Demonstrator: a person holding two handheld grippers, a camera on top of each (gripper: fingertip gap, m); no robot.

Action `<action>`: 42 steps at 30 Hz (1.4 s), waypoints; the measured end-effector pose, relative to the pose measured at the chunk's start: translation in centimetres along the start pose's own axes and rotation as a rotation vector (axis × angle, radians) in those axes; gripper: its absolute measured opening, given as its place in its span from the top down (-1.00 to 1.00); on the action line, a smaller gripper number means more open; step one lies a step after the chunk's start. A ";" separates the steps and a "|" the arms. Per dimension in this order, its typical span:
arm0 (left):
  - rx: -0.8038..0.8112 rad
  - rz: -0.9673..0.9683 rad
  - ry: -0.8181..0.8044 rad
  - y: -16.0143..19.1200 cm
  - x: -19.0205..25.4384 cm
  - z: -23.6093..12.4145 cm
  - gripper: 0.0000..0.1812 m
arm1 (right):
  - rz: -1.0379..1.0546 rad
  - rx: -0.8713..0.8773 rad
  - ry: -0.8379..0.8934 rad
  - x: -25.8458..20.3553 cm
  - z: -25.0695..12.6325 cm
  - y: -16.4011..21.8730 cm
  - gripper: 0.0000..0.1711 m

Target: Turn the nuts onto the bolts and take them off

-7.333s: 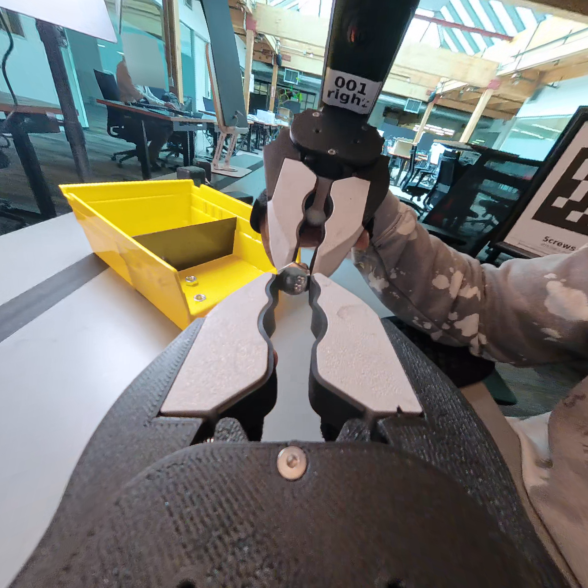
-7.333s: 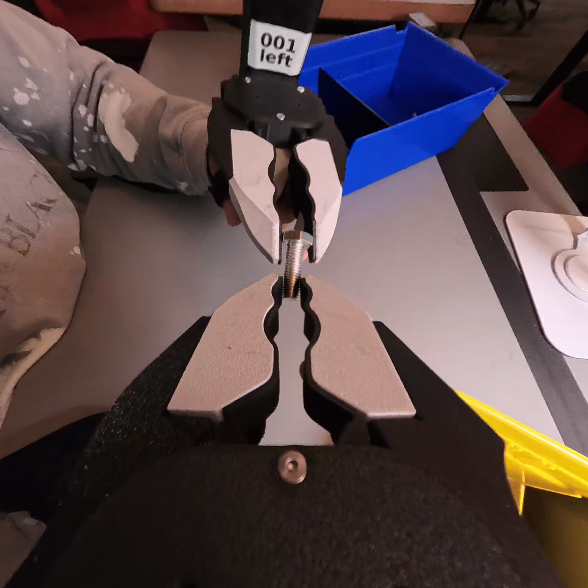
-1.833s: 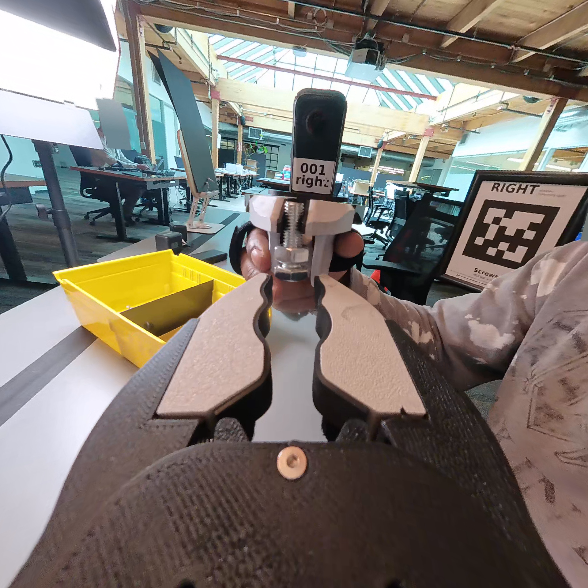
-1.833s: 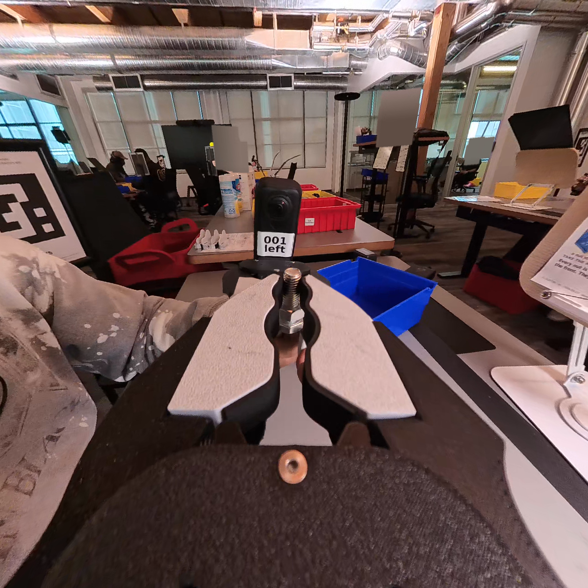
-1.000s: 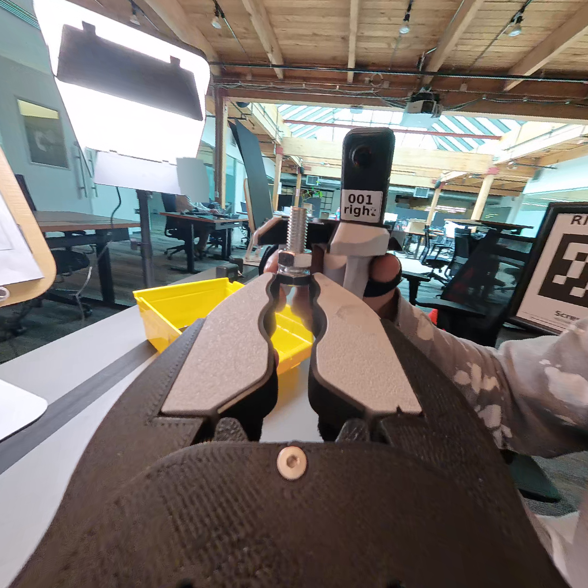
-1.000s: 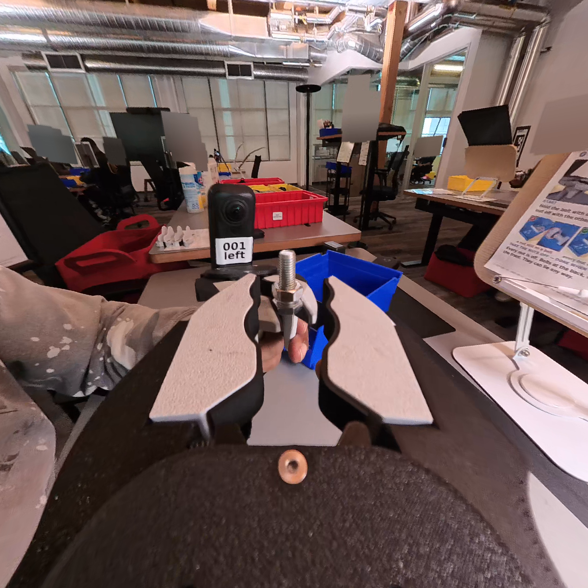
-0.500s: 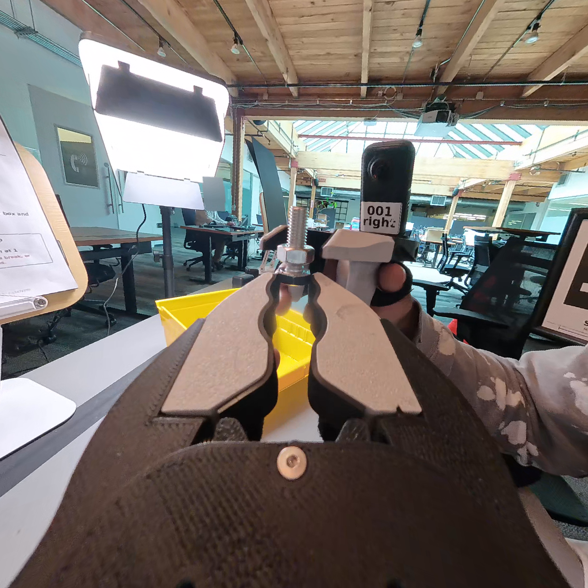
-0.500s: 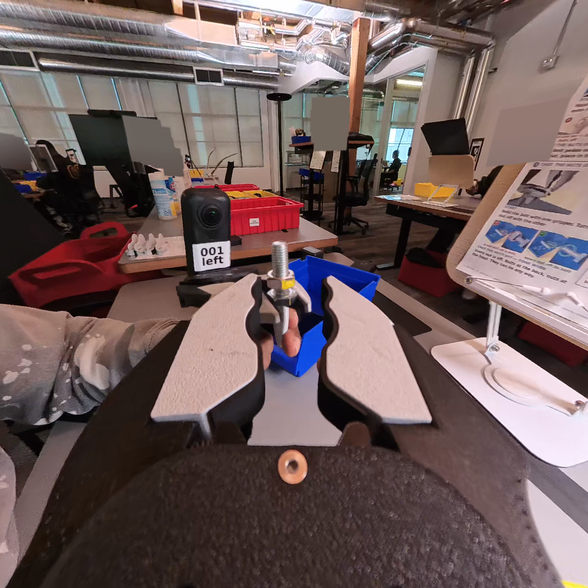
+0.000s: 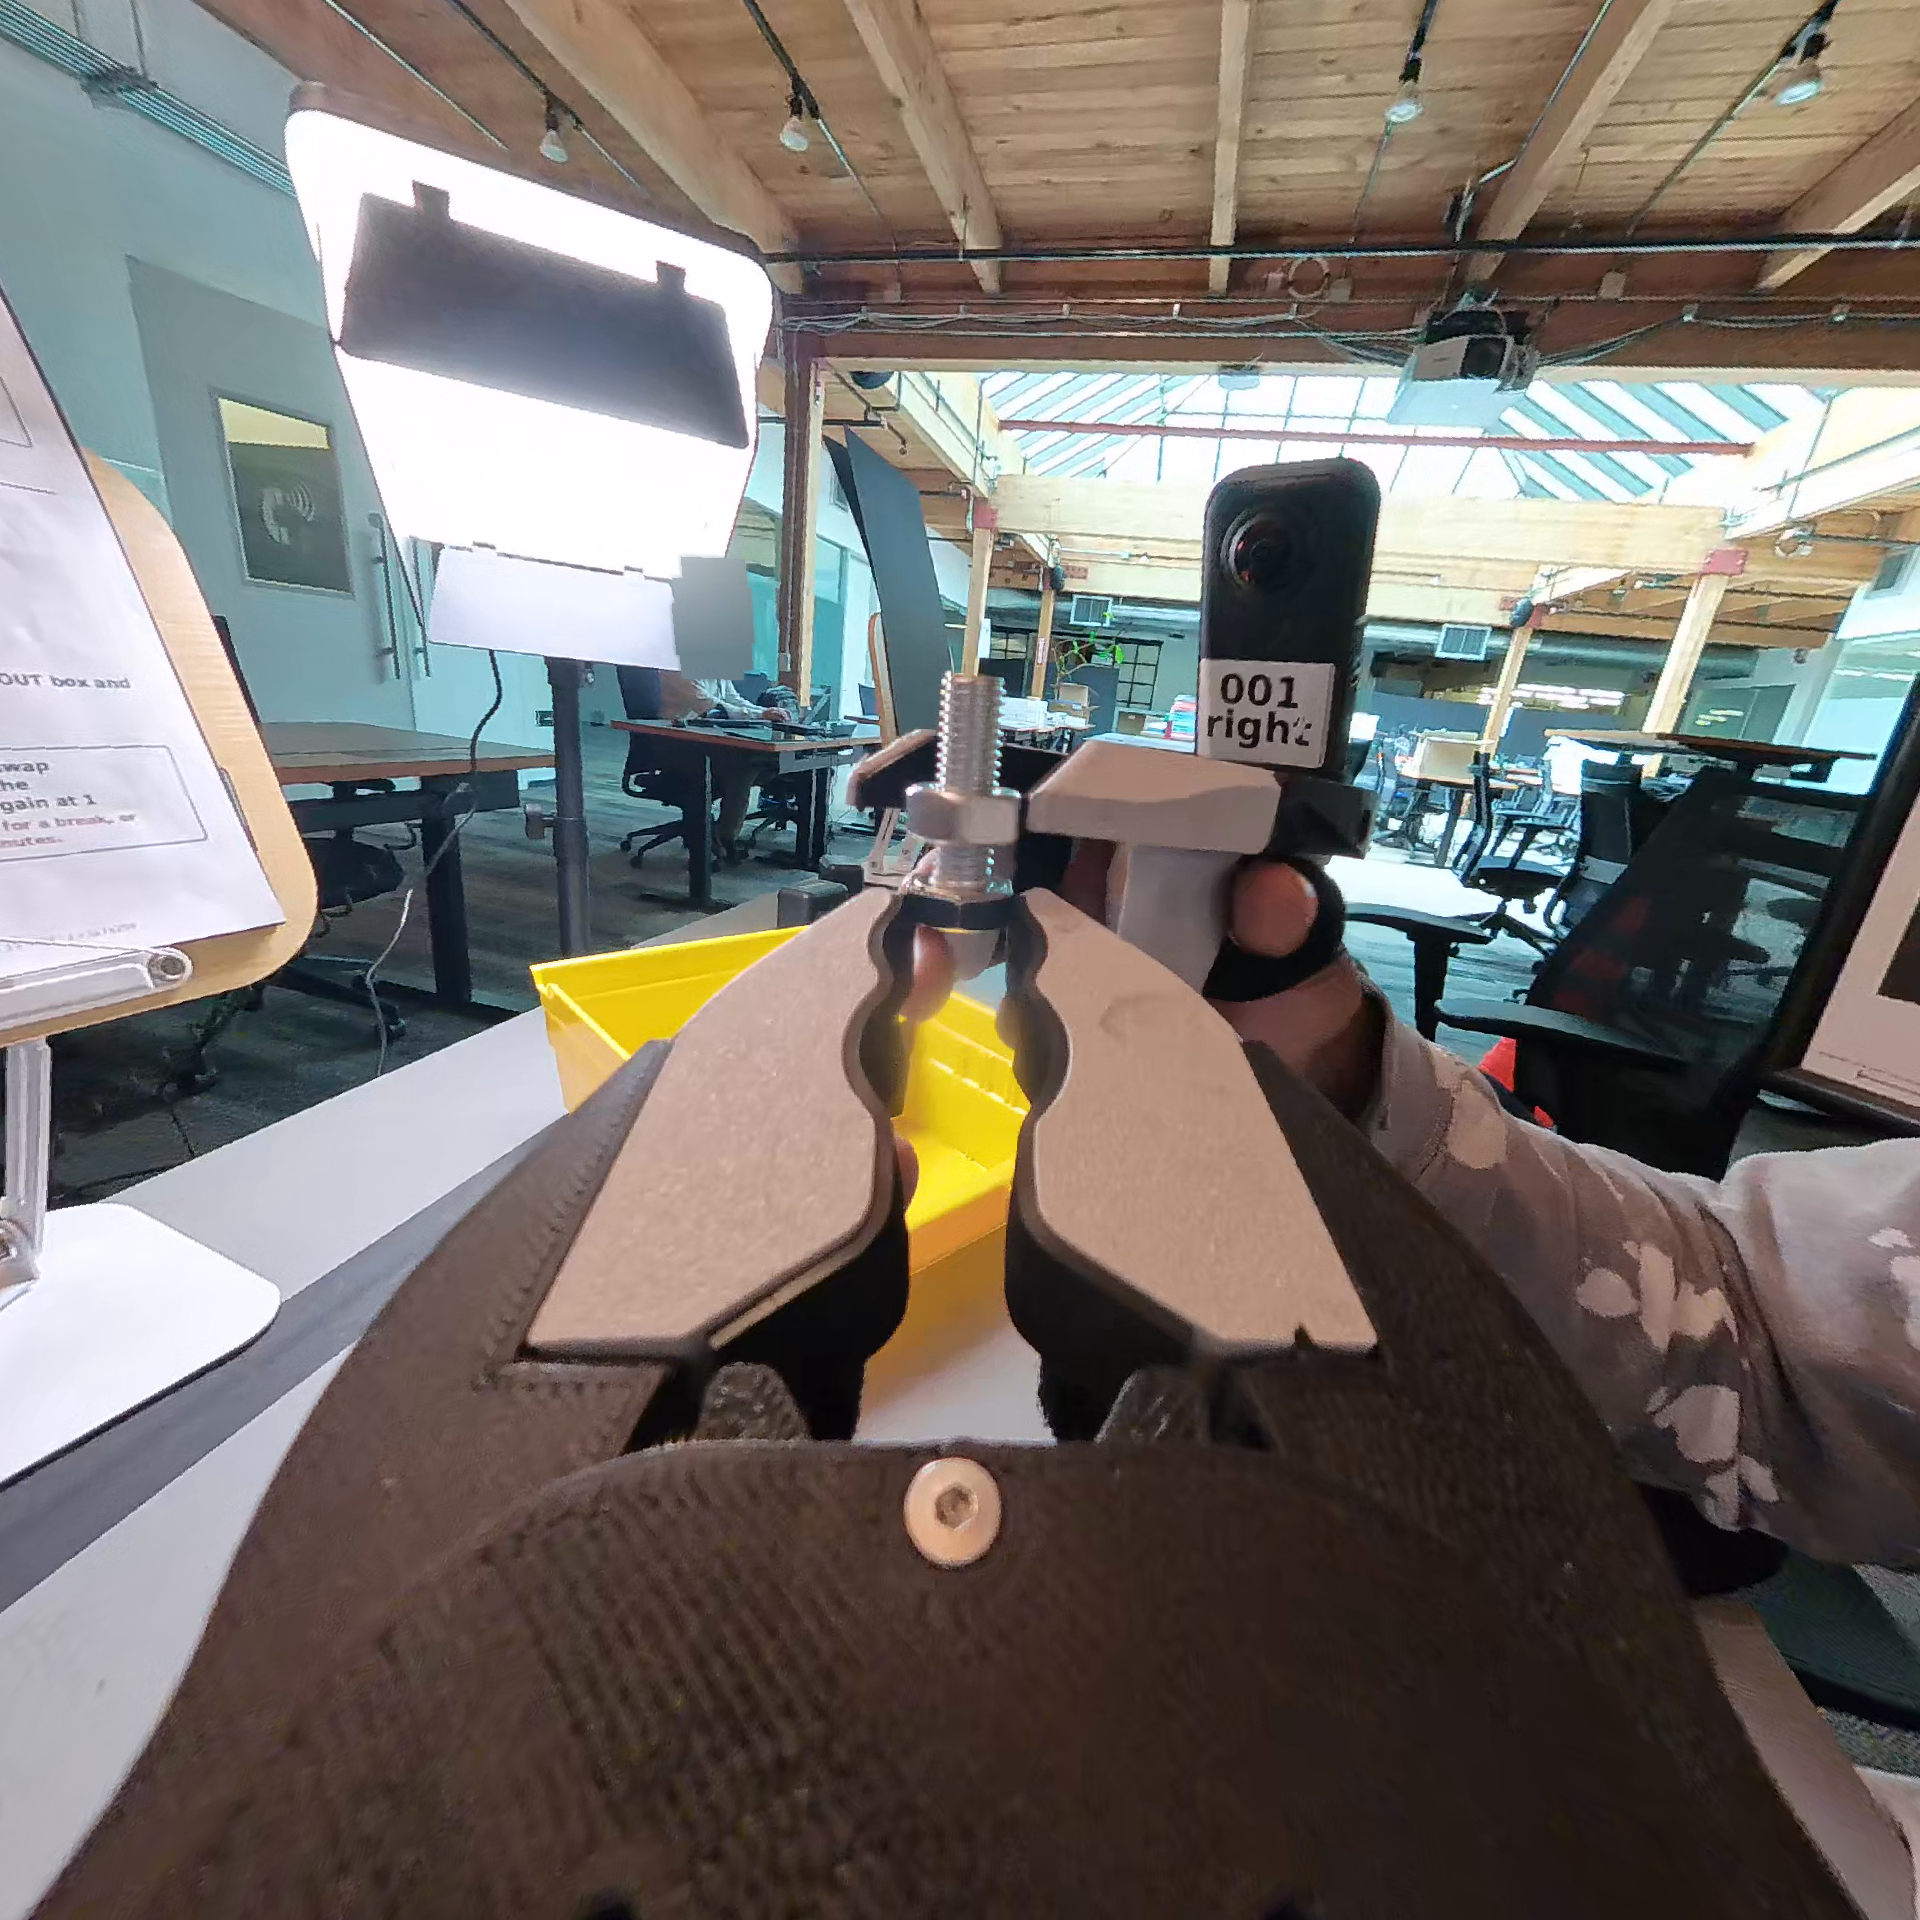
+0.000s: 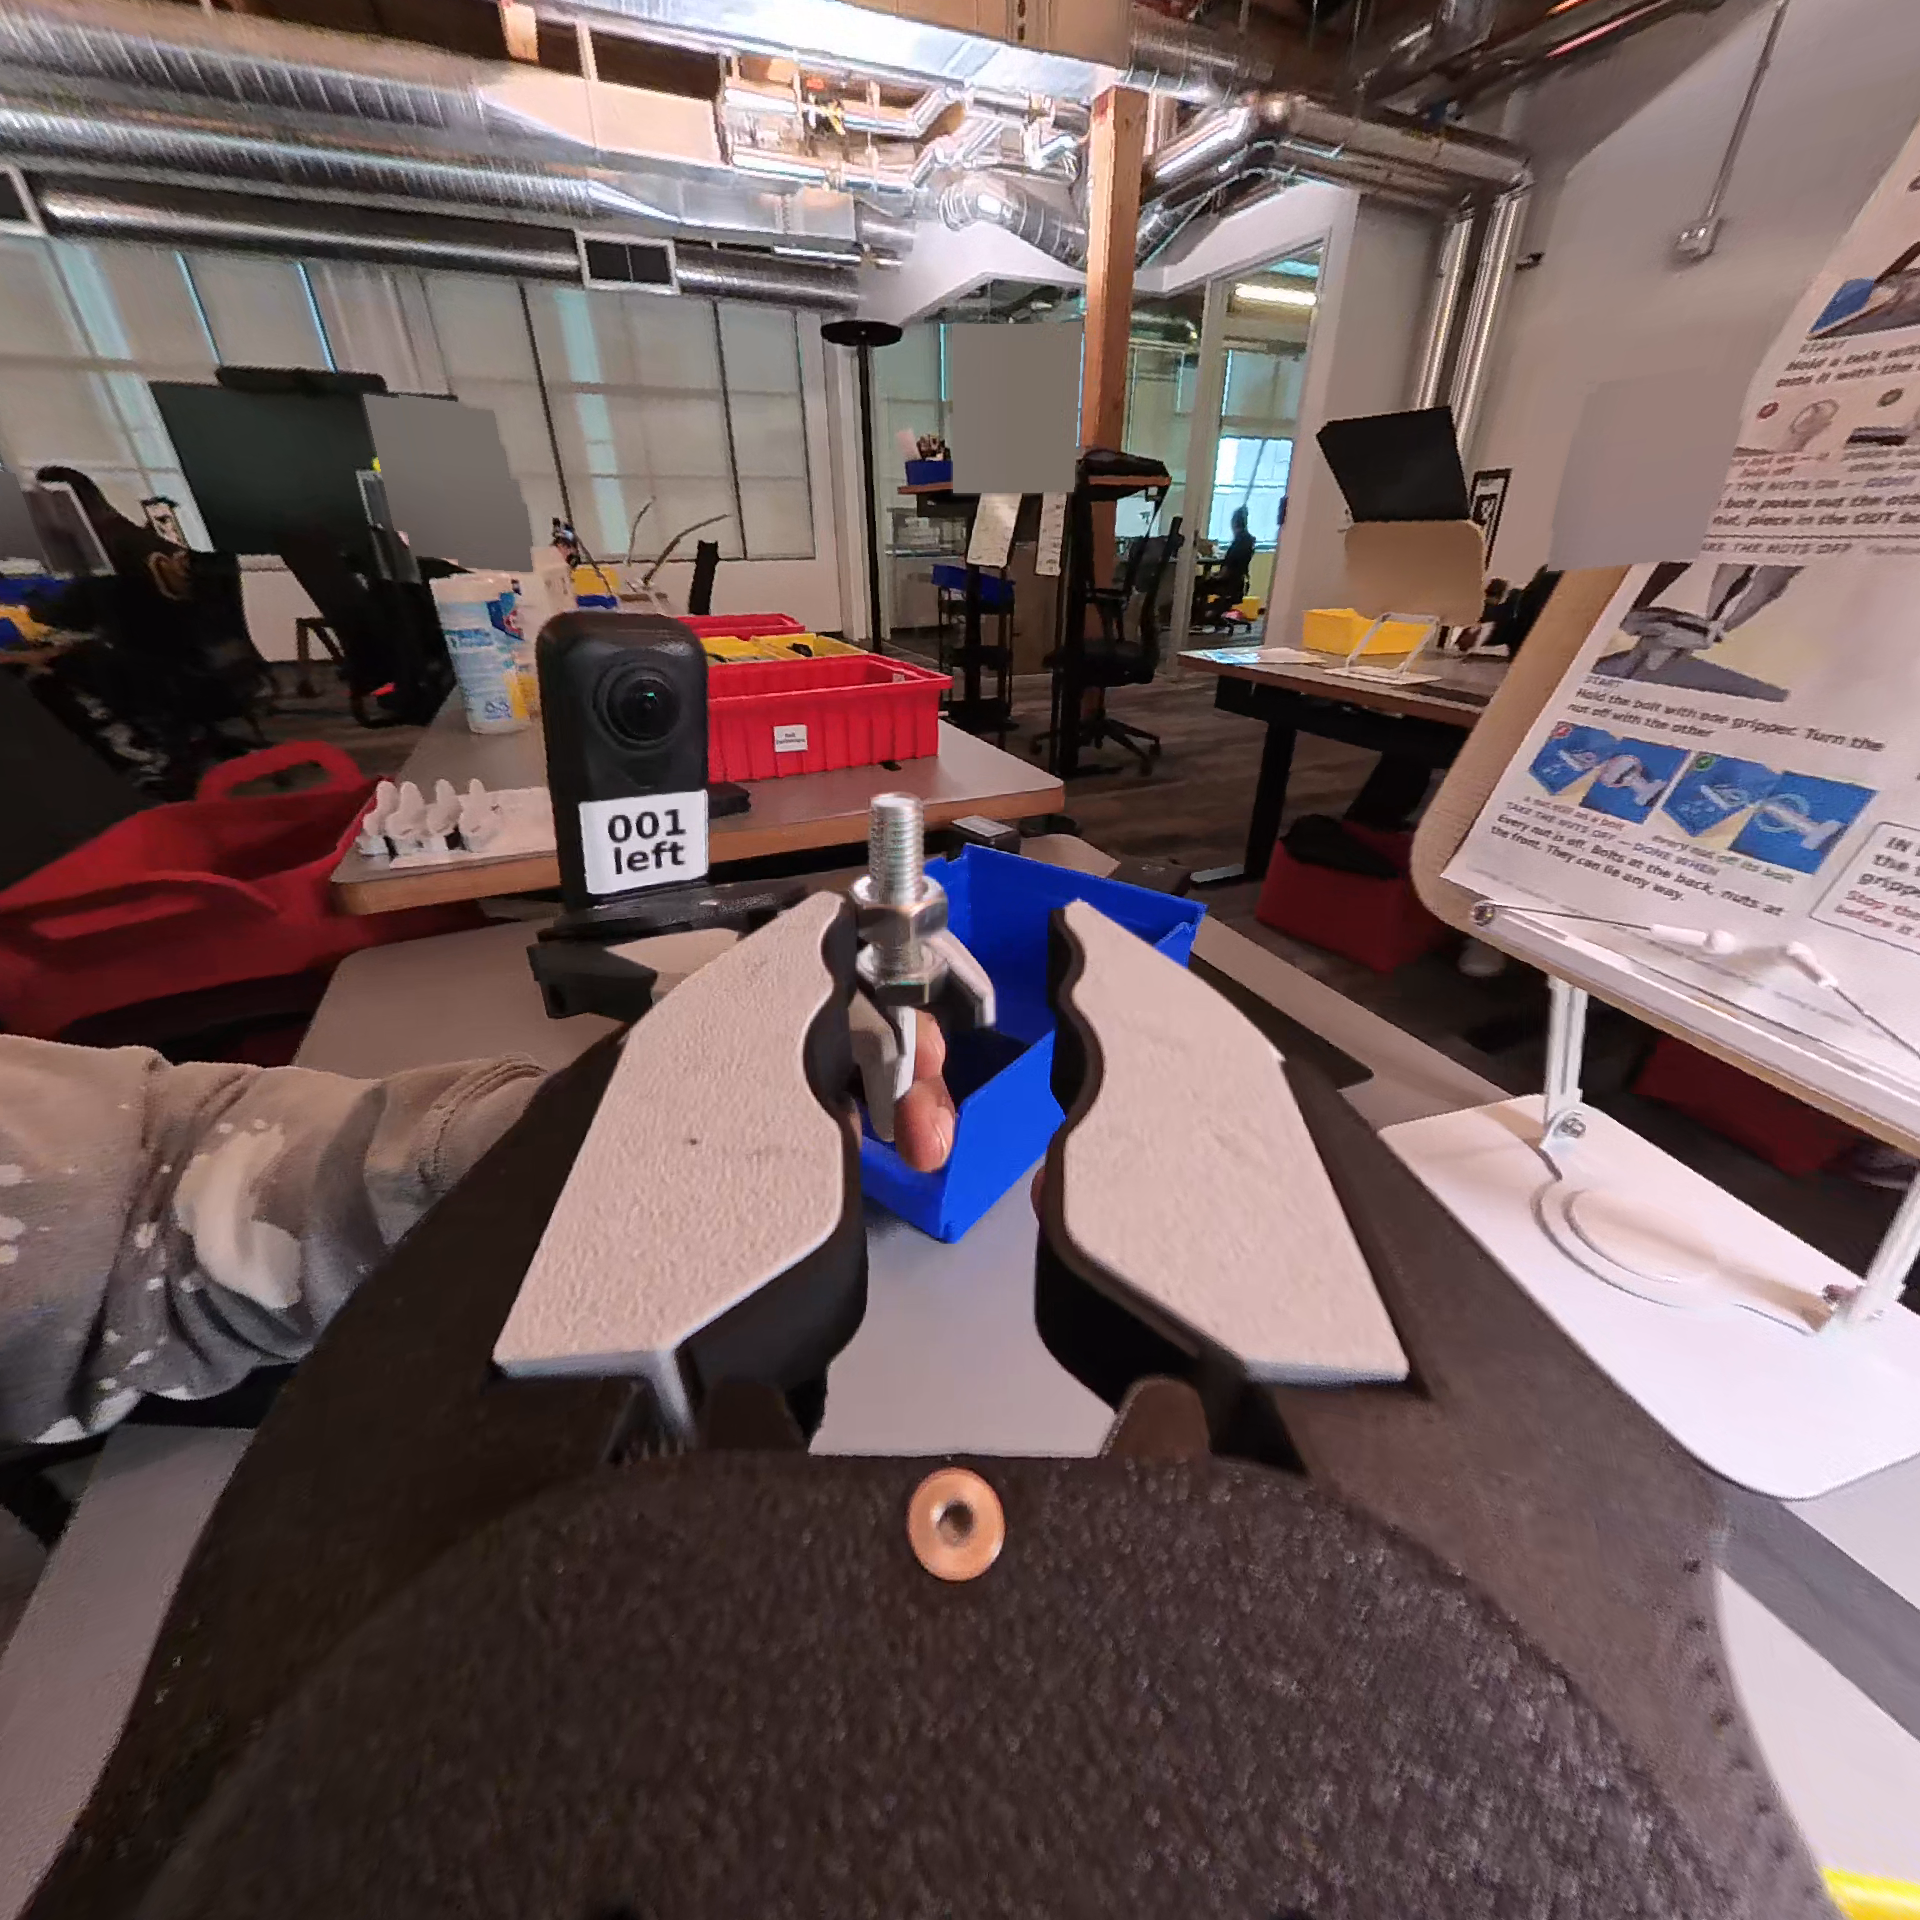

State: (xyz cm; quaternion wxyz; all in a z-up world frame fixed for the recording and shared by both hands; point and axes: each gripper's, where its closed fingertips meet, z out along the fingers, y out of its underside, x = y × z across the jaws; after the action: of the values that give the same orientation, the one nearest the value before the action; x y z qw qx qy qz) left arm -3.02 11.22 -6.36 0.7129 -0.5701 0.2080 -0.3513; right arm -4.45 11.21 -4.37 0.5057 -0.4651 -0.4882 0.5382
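Your left gripper (image 9: pixel 954 920) is clamped at its fingertips on the head end of one bolt (image 9: pixel 968 743), holding it upright above the grey table (image 9: pixel 343 1153) with the threaded shank pointing at the ceiling. Count two nuts on that single bolt: an upper nut (image 9: pixel 961 814) partway up the thread and a lower nut (image 9: pixel 958 883) sitting just above your left fingertips, with a short run of bare thread between them. Your right gripper (image 10: pixel 940 935) has its fingers spread wide, one on each side of the bolt; in the left wrist view its near finger (image 9: pixel 1148 798) is level with the upper nut and just beside it, though you cannot tell from either view whether it touches. In the right wrist view the same bolt (image 10: pixel 900 873) stands between your open fingers, both nuts visible on it, clear of either pad. There are two bins on the table: one yellow bin (image 9: pixel 665 997) behind your left gripper and one blue bin (image 10: pixel 997 1132) behind the bolt in the right wrist view. Two instruction sheets on stands are in sight, one sheet (image 9: pixel 73 748) at the left edge of the left wrist view and one sheet (image 10: pixel 1714 748) at the right edge of the right wrist view.
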 end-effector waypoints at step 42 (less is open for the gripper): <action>-0.012 -0.013 -0.009 -0.1 -0.6 -0.3 0.80 | 0.064 0.051 0.130 2.9 -1.4 -0.7 0.77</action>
State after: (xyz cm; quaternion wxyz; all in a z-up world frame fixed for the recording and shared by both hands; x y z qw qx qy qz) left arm -3.66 11.48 -6.40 0.7082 -0.5774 0.2032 -0.3519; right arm -3.20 14.20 -3.84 0.5306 -0.5012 -0.4256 0.5349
